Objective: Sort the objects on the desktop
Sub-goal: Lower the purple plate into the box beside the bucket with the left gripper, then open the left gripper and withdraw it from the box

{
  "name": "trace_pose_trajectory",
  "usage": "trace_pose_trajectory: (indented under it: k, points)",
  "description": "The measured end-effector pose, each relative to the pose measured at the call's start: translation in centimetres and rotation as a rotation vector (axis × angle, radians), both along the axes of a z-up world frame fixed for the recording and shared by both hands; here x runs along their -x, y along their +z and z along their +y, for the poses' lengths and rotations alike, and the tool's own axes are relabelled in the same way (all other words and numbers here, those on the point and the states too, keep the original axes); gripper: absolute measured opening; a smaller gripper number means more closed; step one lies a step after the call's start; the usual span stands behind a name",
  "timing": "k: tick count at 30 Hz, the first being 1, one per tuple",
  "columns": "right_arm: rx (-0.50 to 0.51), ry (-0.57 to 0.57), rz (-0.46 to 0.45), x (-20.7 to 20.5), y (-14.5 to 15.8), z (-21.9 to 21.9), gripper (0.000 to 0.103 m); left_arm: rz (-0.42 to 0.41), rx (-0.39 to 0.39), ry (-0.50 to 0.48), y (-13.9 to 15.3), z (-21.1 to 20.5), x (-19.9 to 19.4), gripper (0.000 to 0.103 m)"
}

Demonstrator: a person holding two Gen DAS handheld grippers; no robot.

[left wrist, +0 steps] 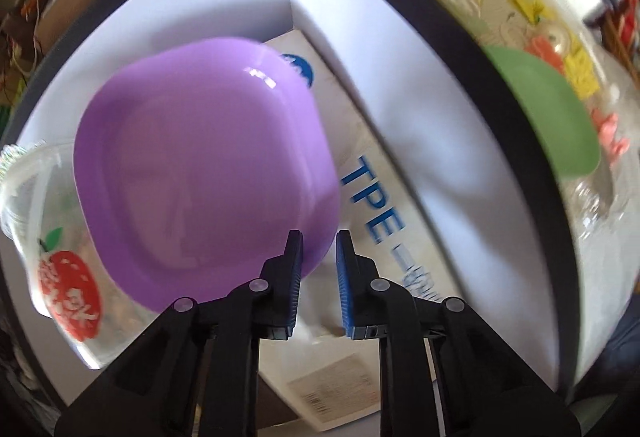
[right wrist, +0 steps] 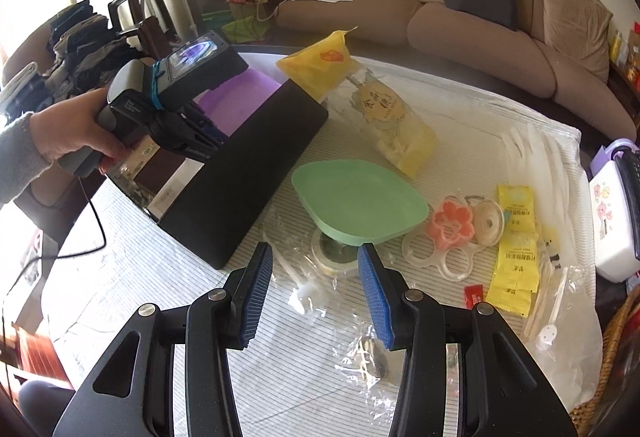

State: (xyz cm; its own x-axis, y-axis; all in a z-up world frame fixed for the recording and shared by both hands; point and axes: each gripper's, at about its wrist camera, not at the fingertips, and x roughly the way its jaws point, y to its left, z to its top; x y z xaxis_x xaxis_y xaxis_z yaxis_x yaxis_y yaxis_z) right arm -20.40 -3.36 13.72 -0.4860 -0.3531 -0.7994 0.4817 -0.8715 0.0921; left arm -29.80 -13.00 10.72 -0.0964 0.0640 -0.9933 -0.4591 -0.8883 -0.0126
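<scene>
Left claw [left wrist: 318,249], jaws together but empty above purple plate [left wrist: 200,165] in box [left wrist: 400,141]; right claw [right wrist: 316,257], apart, should approach green plate [right wrist: 360,197] squarely at its rim.

Counted: two plates, one purple plate [left wrist: 208,165] in black box [right wrist: 248,173] at 10 o'clock, one green plate [right wrist: 360,197] at centre. Several yellow sachets [right wrist: 514,237] at 3 o'clock, exact number unclear. One snack bag [right wrist: 384,117] at 12 o'clock.

Both claws were black with ribbed blue pads [right wrist: 256,297] and silver pivot screws [right wrist: 412,295]; a grey sleeve [right wrist: 16,161] sat at nine o'clock.
</scene>
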Motion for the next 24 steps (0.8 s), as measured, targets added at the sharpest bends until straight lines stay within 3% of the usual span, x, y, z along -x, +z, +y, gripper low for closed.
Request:
trace_pose_trajectory:
  k: [3,4,5,7,9,10,11,13,15,17,21,24]
  points:
    - [0.005,0.0,-0.006,0.1,-0.1,0.2,0.046,-0.055,-0.136,0.095,0.6,0.2,1.1,0.015]
    - [0.006,0.0,-0.007,0.1,-0.1,0.2,0.046,-0.066,-0.174,0.118,0.8,0.3,1.5,0.008]
    - [0.007,-0.001,-0.008,0.1,-0.1,0.3,0.046,-0.064,-0.195,0.13,1.2,0.5,1.9,0.003]
    - [0.007,-0.001,-0.009,0.1,-0.1,0.3,0.046,-0.044,-0.211,0.146,1.6,-0.2,2.7,0.004]
    - [0.007,-0.002,-0.01,0.0,-0.1,0.4,0.046,-0.023,-0.213,0.151,2.0,-1.8,3.7,0.01]
    - [0.008,-0.001,-0.012,0.0,-0.1,0.4,0.046,0.002,-0.204,0.144,2.2,-2.1,4.8,0.021]
    - [0.008,0.0,-0.014,0.0,-0.1,0.5,0.046,0.036,-0.188,0.137,2.6,-3.5,3.8,0.041]
    - [0.008,0.004,-0.016,0.0,-0.2,0.6,0.046,0.051,-0.205,0.134,3.5,-7.9,2.1,0.069]
    - [0.01,0.005,-0.015,-0.1,-0.1,0.6,0.046,0.06,-0.219,0.15,4.4,-10.3,2.0,0.071]
    - [0.015,0.007,-0.016,-0.1,0.0,0.7,0.046,0.057,-0.178,0.17,4.2,-10.9,1.7,0.071]
    - [0.016,0.015,-0.011,-0.5,0.2,0.4,0.046,0.004,-0.101,0.261,0.8,-12.3,1.3,0.068]
    - [0.015,0.022,-0.01,-0.6,0.3,0.2,0.046,-0.014,-0.098,0.283,-0.4,-13.3,1.1,0.068]
